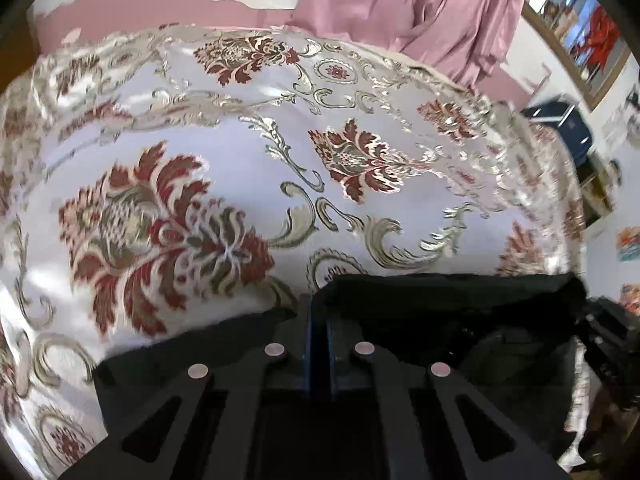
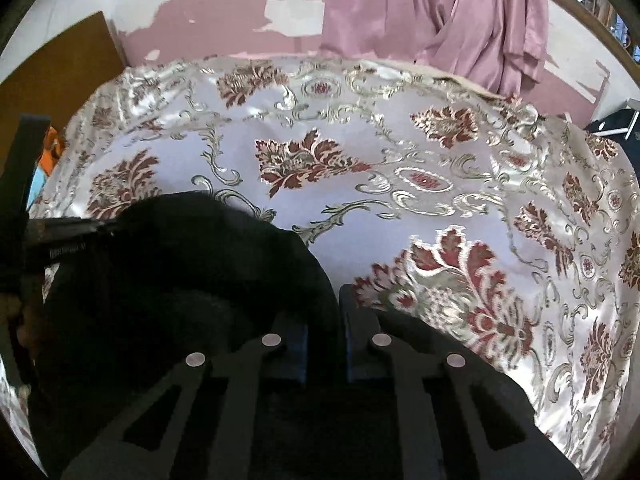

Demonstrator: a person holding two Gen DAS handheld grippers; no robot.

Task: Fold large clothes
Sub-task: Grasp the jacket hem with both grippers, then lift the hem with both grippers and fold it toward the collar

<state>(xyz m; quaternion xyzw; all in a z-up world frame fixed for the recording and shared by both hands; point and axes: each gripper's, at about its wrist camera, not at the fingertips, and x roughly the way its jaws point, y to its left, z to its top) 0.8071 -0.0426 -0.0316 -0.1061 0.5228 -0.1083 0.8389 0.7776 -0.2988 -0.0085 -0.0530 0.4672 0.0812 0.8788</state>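
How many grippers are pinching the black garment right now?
2. The left gripper and the right gripper each clamp an edge of the black garment above the floral bedspread.

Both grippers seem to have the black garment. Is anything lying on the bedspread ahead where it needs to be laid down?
Nothing visible. Left gripper and right gripper are each shut on the black garment, and the floral bedspread ahead lies bare to the pink curtain.
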